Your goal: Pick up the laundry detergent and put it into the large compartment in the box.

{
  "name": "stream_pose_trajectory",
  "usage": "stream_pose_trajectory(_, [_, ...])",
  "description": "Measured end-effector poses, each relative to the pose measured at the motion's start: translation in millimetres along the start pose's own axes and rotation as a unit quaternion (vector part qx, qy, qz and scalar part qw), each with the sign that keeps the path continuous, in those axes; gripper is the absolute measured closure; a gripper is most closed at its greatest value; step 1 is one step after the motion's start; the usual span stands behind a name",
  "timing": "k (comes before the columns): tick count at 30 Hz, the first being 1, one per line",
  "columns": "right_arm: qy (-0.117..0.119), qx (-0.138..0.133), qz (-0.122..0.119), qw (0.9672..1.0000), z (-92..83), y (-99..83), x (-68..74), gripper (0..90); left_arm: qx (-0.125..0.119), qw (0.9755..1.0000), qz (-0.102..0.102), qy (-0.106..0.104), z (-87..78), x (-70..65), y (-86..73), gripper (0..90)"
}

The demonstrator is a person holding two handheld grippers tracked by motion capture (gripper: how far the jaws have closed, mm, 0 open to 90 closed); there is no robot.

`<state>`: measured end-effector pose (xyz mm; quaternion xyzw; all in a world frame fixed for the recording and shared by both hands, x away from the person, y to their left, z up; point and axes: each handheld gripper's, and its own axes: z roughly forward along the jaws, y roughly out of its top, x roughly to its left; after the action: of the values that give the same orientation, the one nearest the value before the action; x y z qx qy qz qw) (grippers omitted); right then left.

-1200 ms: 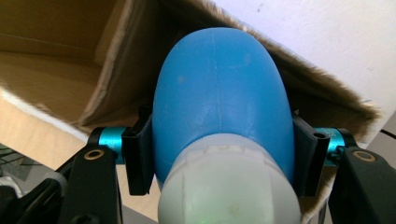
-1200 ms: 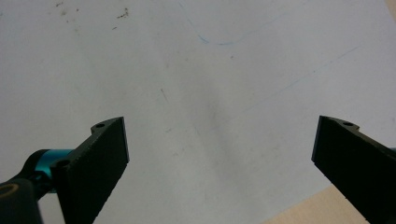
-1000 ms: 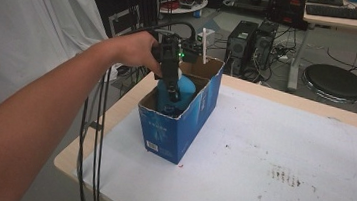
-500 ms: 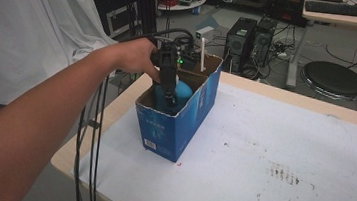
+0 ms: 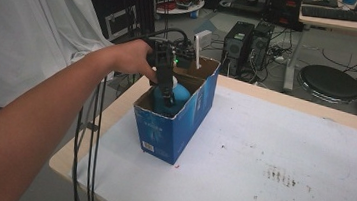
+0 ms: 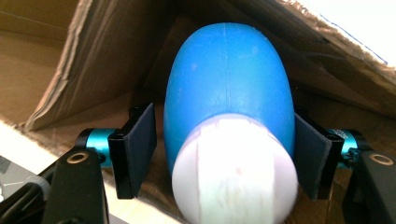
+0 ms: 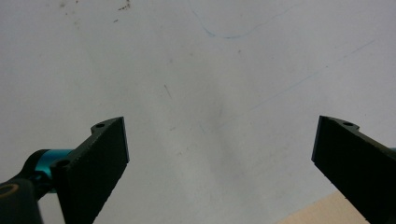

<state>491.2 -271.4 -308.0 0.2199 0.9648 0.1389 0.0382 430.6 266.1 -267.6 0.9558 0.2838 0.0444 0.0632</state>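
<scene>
The blue bottle [image 6: 229, 79] with the white cap already stands inside the cardboard box [image 5: 184, 126] on the worktop [image 5: 281, 156]; only release and withdrawal remain. The left tool [image 6: 224, 154] has just been opening: the bottle sits between its jaws, with a gap at one pad, no longer clamped. The right tool [image 7: 219, 163] hangs wide open and empty over bare worktop.

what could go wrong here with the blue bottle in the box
1. The left gripper has just been opening around the blue bottle; the left pad stands apart from it, so the bottle may tip or drop inside the cardboard box.
2. The fingers sit close to the box's inner flaps, so pulling out could snag cardboard and drag the box.
3. The box stands near the table edge, so a nudge might push it off.
</scene>
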Motion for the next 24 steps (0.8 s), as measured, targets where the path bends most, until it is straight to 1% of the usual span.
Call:
stream_pose_trajectory(3, [0.0,0.0,0.0,1.0,-0.8,-0.7,0.4,2.9,-0.016,0.9998,-0.01,0.002,-5.2,-0.2,-1.3,25.8])
stream_pose_trajectory(5, [-0.001,-0.001,0.0,1.0,-1.5,-0.6,1.2,2.9,-0.028,0.9996,-0.011,0.002,-10.2,-0.6,-1.7,25.7])
stream_pose_trajectory(6, [-0.001,-0.001,0.0,1.0,-1.5,-0.6,1.2,2.9,-0.028,0.9996,-0.011,0.002,-10.2,-0.6,-1.7,25.6])
stream_pose_trajectory(7, [0.0,-0.002,-0.001,1.0,-2.0,-0.5,1.6,2.9,-0.034,0.9994,-0.011,0.005,-15.7,-1.6,-1.4,25.6])
stream_pose_trajectory(8, [-0.001,-0.002,-0.004,1.0,-2.6,-0.3,2.6,2.9,-0.036,0.9993,-0.01,0.009,-21.2,-3.2,-1.1,23.2])
stream_pose_trajectory(9, [0.0,-0.003,-0.001,1.0,-3.0,-0.3,3.3,2.9,-0.036,0.9993,-0.01,0.009,-21.2,-3.2,-1.1,23.2])
stream_pose_trajectory(10, [0.0,-0.004,-0.001,1.0,-3.1,-0.3,3.6,2.9,-0.041,0.999,-0.012,0.013,-28.4,-5.3,-0.4,23.1])
stream_pose_trajectory(11, [0.0,-0.004,-0.001,1.0,-3.1,-0.3,3.6,2.9,-0.041,0.999,-0.012,0.013,-28.4,-5.3,-0.4,22.5])
stream_pose_trajectory(12, [-0.002,-0.005,-0.004,1.0,-3.9,-0.4,3.7,2.9,-0.045,0.9988,-0.013,0.015,-35.2,-7.8,0.6,21.5])
stream_pose_trajectory(13, [-0.001,-0.004,-0.004,1.0,-4.2,-0.4,4.0,2.9,-0.049,0.9986,-0.009,0.015,-40.2,-10.0,1.3,21.5])
stream_pose_trajectory(14, [-0.001,-0.004,-0.004,1.0,-4.2,-0.4,4.0,2.9,-0.049,0.9986,-0.009,0.015,-40.2,-10.0,1.3,21.5])
stream_pose_trajectory(15, [-0.002,-0.006,-0.003,1.0,-5.4,-0.2,5.3,2.9,-0.051,0.9985,-0.008,0.02,-47.7,-13.5,2.4,21.5])
stream_pose_trajectory(16, [-0.002,-0.006,-0.003,1.0,-5.4,-0.2,5.3,2.9,-0.051,0.9985,-0.008,0.02,-47.7,-13.5,2.4,21.5])
stream_pose_trajectory(18, [-0.002,-0.009,-0.006,0.9999,-6.5,0.0,6.8,2.9,-0.053,0.9984,-0.008,0.015,-56.5,-17.6,4.2,21.5])
stream_pose_trajectory(19, [-0.002,-0.009,-0.006,0.9999,-6.5,0.0,6.8,2.9,-0.053,0.9984,-0.008,0.015,-56.5,-17.6,4.2,21.5])
stream_pose_trajectory(20, [-0.004,-0.009,-0.007,0.9999,-8.1,-0.1,8.1,2.9,-0.054,0.9984,-0.004,0.017,-62.9,-23.9,6.8,21.5])
stream_pose_trajectory(21, [-0.004,-0.011,-0.009,0.9999,-8.5,-0.4,8.3,2.9,-0.053,0.9985,-0.005,0.012,-65.9,-27.6,8.8,21.5])
stream_pose_trajectory(22, [-0.004,-0.011,-0.009,0.9999,-8.5,-0.4,8.3,2.9,-0.053,0.9985,-0.005,0.012,-65.9,-27.6,8.8,21.5])
stream_pose_trajectory(23, [-0.008,-0.013,-0.006,0.9999,-10.5,-1.5,9.1,2.9,-0.051,0.9987,0.003,0.009,-71.8,-36.5,13.8,21.5])
stream_pose_trajectory(24, [-0.01,-0.014,-0.005,0.9998,-11.3,-1.9,9.1,2.9,-0.048,0.9987,0.008,0.015,-74.6,-40.9,16.5,21.5])
